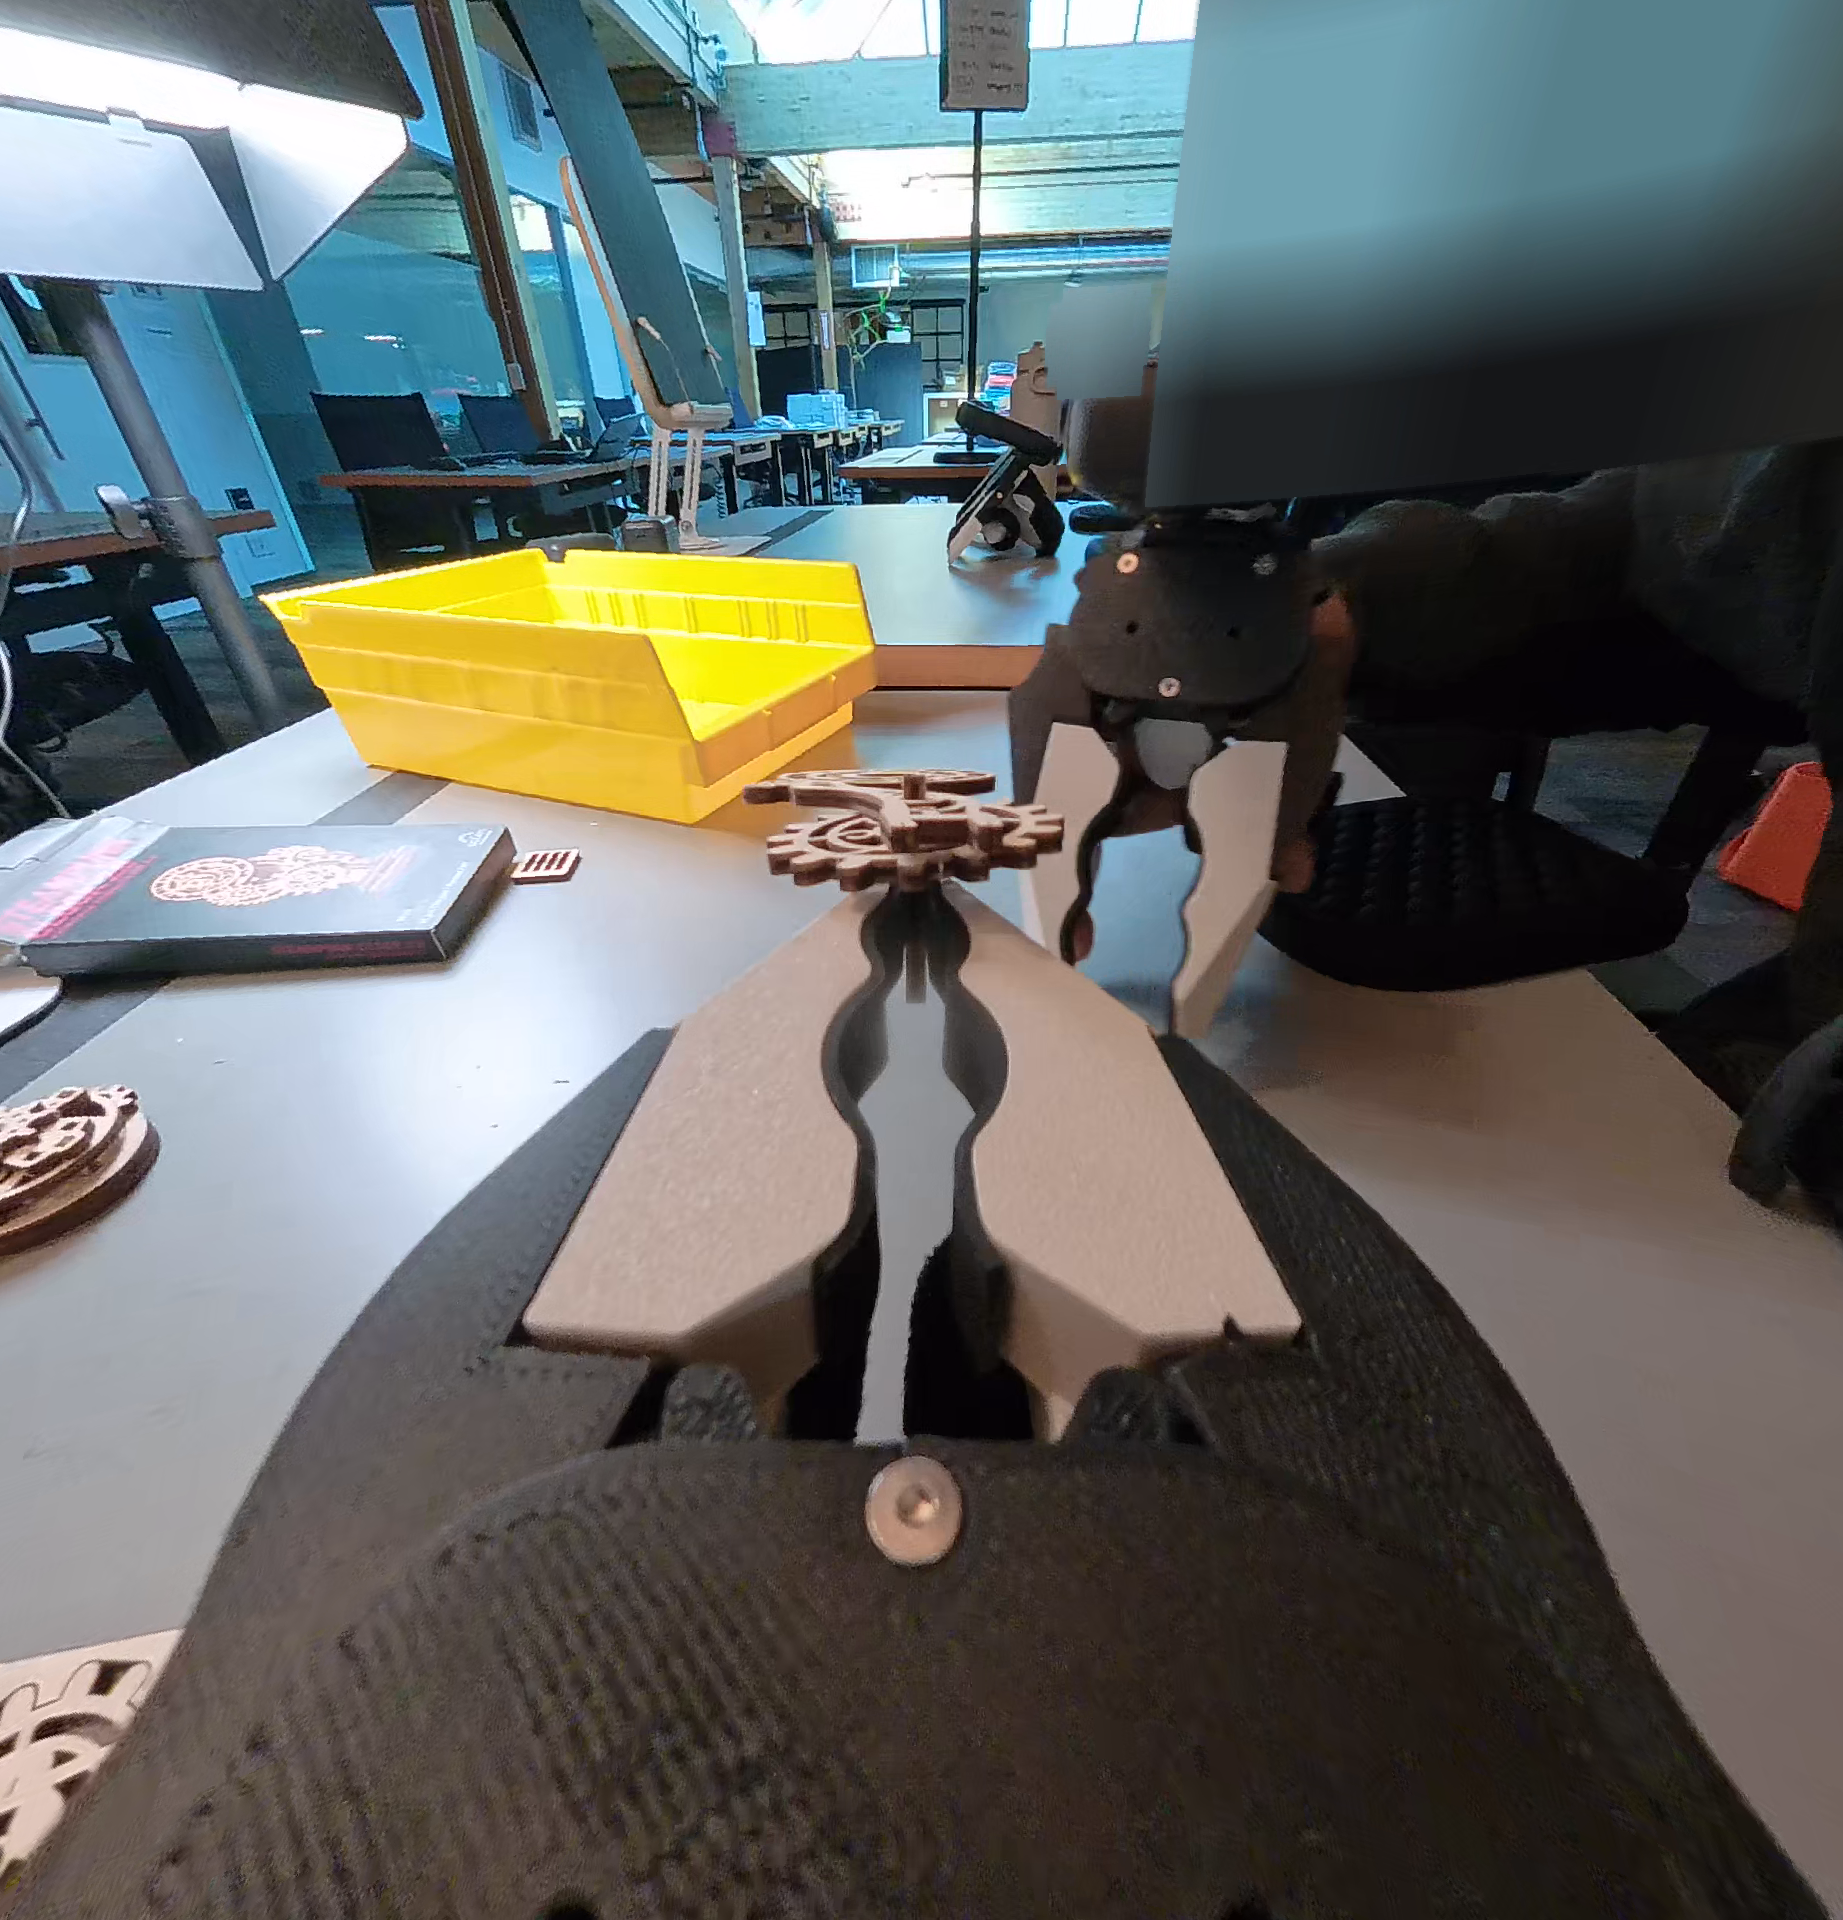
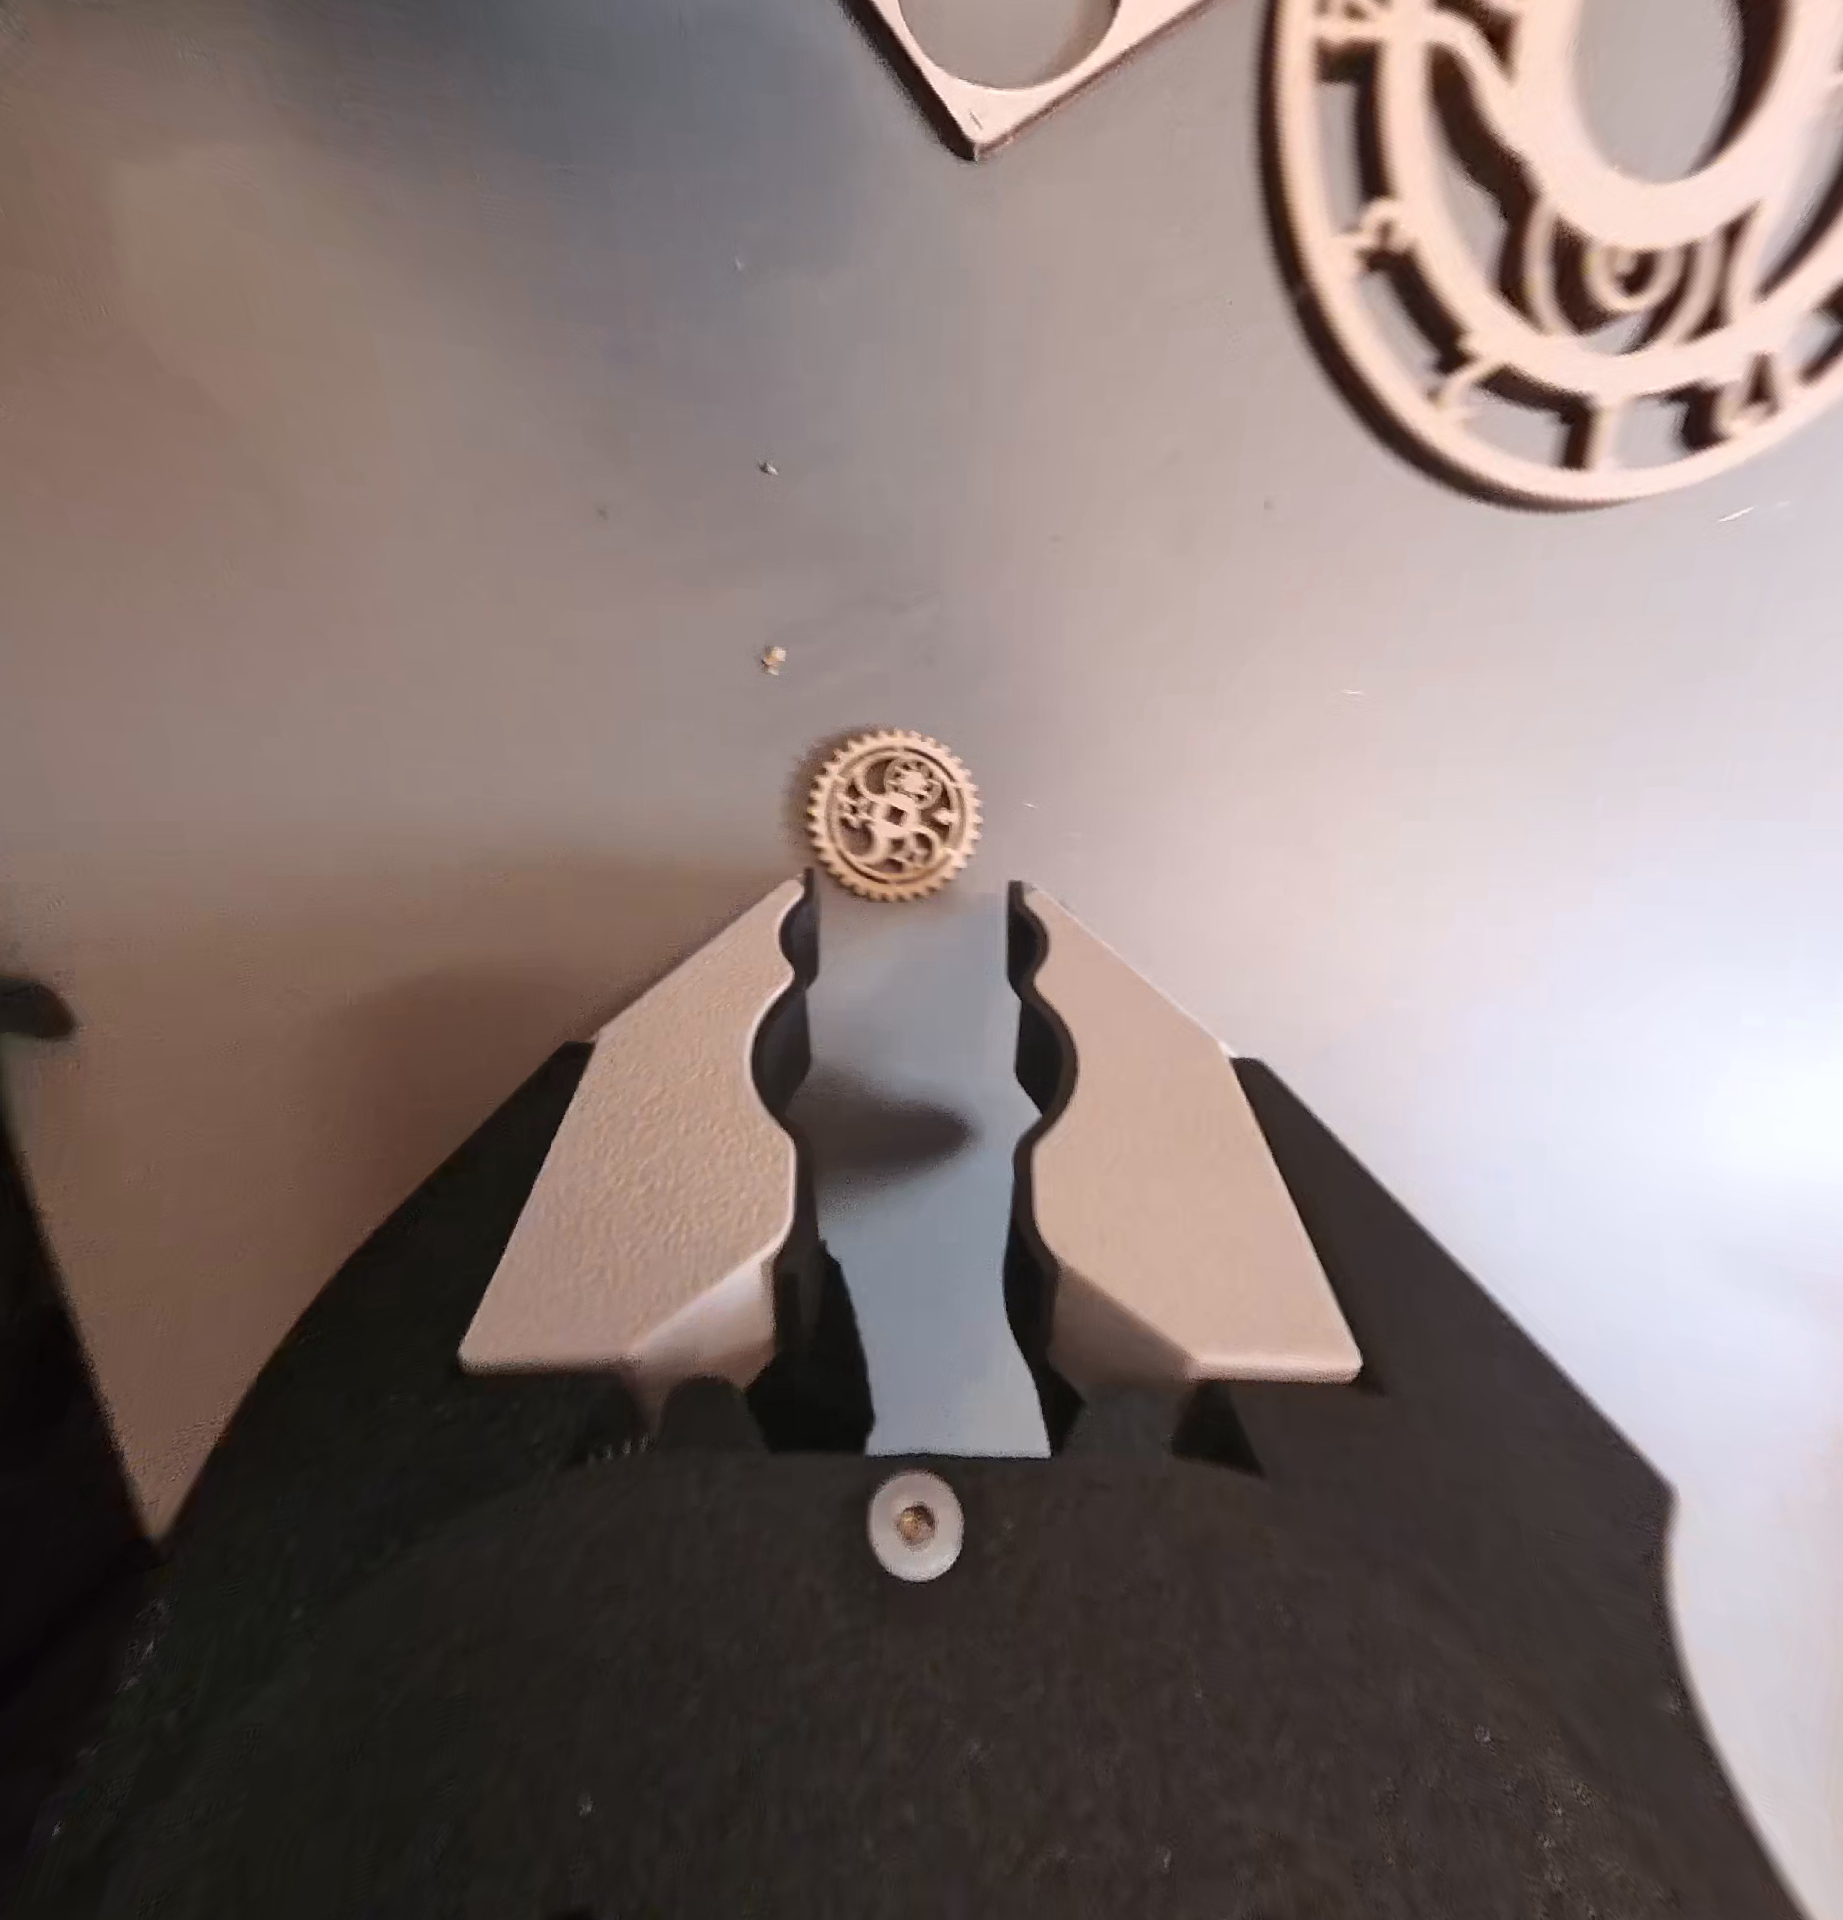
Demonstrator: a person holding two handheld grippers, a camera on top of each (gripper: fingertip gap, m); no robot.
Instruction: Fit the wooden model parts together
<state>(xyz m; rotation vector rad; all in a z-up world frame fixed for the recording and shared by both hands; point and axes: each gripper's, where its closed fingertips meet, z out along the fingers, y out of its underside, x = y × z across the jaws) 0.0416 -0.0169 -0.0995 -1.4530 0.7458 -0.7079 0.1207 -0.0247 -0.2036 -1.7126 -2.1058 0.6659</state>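
Note:
My left gripper [image 1: 912, 920] is shut on the thin shaft of a dark wooden gear assembly [image 1: 912, 831] and holds it flat above the grey table [image 1: 377, 1143]. My right gripper [image 2: 912, 888] is open and empty, pointing down at the table. A small pale wooden gear [image 2: 893, 814] lies flat just beyond its fingertips, apart from them. The right gripper also shows in the left wrist view [image 1: 1135, 977], open, to the right of the held assembly.
A yellow bin [image 1: 584, 675], a black box [image 1: 242, 894] and a small slotted piece [image 1: 545, 864] lie on the table. A round wooden assembly [image 1: 44, 1164] sits at the left. A large openwork wooden ring [image 2: 1582, 260] and a cut-out wooden sheet [image 2: 1021, 73] lie beyond the small gear. The left gripper's tips are roughly 12 centimetres from the right gripper's.

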